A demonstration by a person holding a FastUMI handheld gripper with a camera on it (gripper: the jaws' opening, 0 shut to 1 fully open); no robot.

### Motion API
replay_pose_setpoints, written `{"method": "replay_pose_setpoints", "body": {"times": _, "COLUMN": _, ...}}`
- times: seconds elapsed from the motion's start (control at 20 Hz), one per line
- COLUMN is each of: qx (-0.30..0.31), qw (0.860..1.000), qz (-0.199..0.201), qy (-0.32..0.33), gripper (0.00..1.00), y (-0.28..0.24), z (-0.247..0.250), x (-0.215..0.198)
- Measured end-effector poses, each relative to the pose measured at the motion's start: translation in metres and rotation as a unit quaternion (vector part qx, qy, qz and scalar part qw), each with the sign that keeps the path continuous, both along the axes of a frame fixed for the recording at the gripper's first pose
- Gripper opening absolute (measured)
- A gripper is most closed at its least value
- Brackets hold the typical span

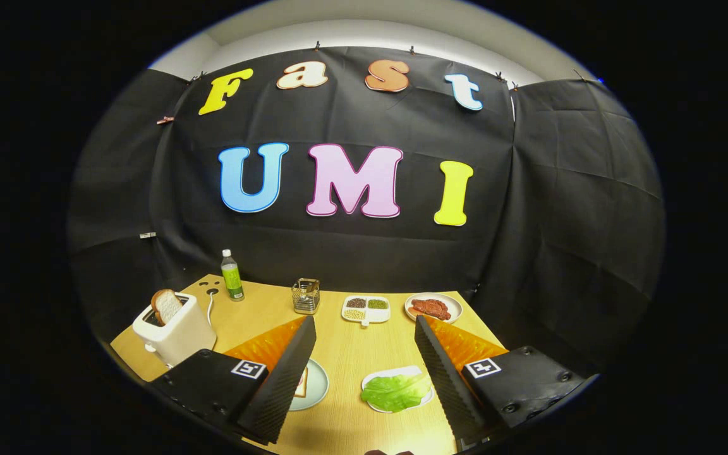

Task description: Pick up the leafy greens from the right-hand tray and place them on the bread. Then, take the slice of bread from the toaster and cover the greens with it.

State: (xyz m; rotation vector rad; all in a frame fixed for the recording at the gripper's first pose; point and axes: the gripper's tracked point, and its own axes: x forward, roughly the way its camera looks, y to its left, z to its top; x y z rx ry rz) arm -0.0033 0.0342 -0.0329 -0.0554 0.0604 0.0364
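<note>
Tool (364, 373) spread apart, empty, above the lettuce (397, 392); floppy leaf may slip or drag its tray (402, 372).

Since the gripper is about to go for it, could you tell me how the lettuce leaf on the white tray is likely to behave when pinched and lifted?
The lettuce leaf looks thin and crinkled, so it will probably flop and drape. It seems light and may cling or slip from the open gripper. It lies flat on its shallow tray, so pinching an edge may be awkward.
</note>
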Motion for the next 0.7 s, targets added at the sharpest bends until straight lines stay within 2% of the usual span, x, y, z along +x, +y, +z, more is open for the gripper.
{"method": "replay_pose_setpoints", "body": {"times": 0.35, "qx": 0.017, "qw": 0.998, "qz": 0.023, "qy": 0.053, "gripper": 0.98, "y": -0.024, "z": -0.036, "x": 0.029}}
{"method": "replay_pose_setpoints", "body": {"times": 0.7, "qx": 0.030, "qw": 0.990, "qz": 0.033, "qy": 0.132, "gripper": 0.98, "y": -0.058, "z": -0.113, "x": 0.056}}
